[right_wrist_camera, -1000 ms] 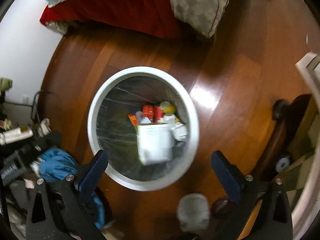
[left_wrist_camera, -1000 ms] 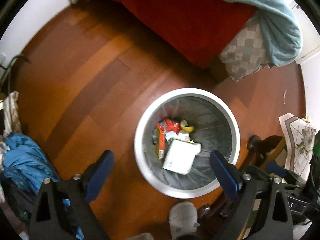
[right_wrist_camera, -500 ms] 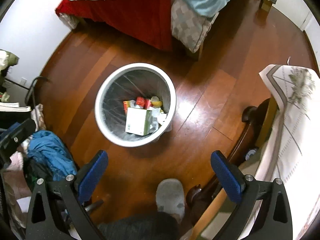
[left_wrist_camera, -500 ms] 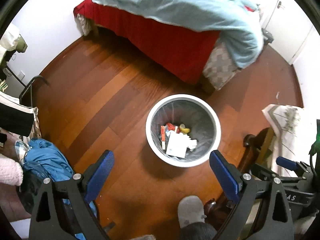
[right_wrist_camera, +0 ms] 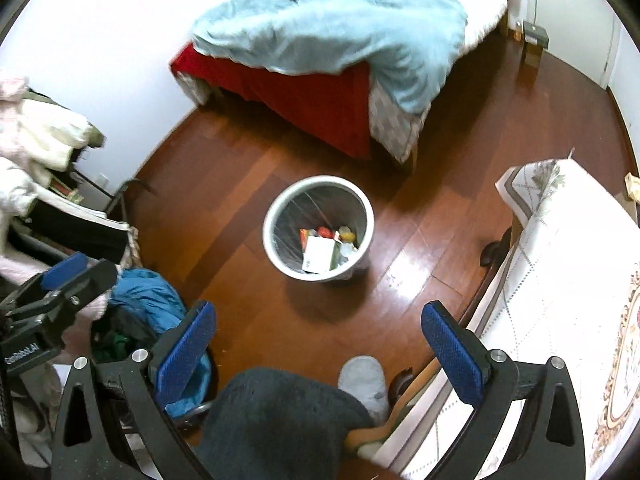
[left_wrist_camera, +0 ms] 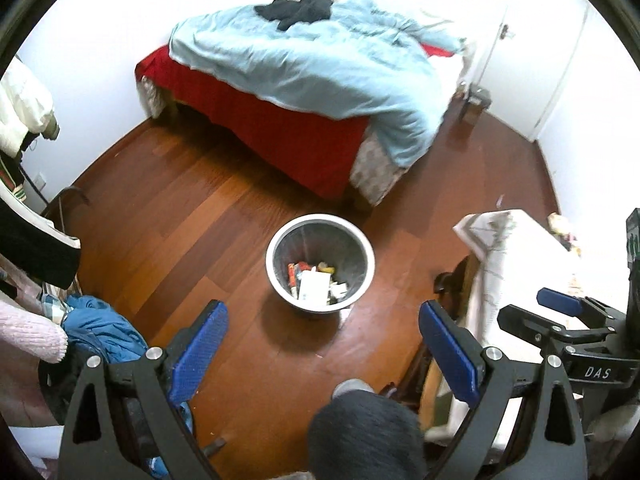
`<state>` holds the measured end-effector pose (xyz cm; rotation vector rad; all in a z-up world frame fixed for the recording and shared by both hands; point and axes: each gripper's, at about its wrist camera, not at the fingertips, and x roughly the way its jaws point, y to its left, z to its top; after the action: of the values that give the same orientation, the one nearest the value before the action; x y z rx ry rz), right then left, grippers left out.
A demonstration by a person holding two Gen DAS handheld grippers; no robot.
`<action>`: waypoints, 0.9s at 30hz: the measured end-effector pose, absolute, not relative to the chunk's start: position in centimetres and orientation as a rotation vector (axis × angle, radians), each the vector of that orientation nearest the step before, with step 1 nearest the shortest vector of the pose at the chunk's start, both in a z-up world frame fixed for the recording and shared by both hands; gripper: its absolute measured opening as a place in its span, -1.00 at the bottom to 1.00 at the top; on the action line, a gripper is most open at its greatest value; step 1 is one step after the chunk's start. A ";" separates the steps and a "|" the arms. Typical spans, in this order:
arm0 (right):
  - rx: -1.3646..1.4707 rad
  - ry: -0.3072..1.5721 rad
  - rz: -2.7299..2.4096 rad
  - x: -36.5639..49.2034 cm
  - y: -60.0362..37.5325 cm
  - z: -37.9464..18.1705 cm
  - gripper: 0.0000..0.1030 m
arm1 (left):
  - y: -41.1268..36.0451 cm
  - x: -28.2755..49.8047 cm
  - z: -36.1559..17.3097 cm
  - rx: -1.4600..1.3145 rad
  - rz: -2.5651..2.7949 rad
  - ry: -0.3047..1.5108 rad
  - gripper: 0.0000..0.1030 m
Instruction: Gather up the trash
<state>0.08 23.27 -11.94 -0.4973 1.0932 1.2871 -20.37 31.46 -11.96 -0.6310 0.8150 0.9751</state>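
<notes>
The left hand-held gripper [left_wrist_camera: 320, 344], jaws wide apart and holding nothing, hangs high over the wood floor [left_wrist_camera: 192, 216], where a grey bin [left_wrist_camera: 280, 240] of trash [left_wrist_camera: 314, 280] stands upright near the bed's [left_wrist_camera: 300, 80] corner.

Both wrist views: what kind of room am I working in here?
Most likely a bedroom: a bed with a light blue duvet, clothes piled at the left, and a trash bin standing on the wooden floor.
</notes>
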 end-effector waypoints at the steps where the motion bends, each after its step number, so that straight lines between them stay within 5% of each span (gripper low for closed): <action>1: -0.481 1.083 1.300 -0.1 22.3 -10.7 1.00 | 30.7 -20.6 -10.9 -0.627 0.965 0.801 0.89; 11: -0.388 1.028 1.438 -2.7 15.0 -2.1 1.00 | 26.0 -21.9 -5.0 -0.619 0.893 0.694 0.89; 27: -0.376 0.973 1.553 -6.1 12.0 3.7 1.00 | 22.6 -23.7 -2.1 -0.628 0.853 0.622 0.89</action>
<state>-6.07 12.03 3.70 -0.3761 0.9735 1.5525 -23.67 22.56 -2.12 -0.6282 0.6224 0.8532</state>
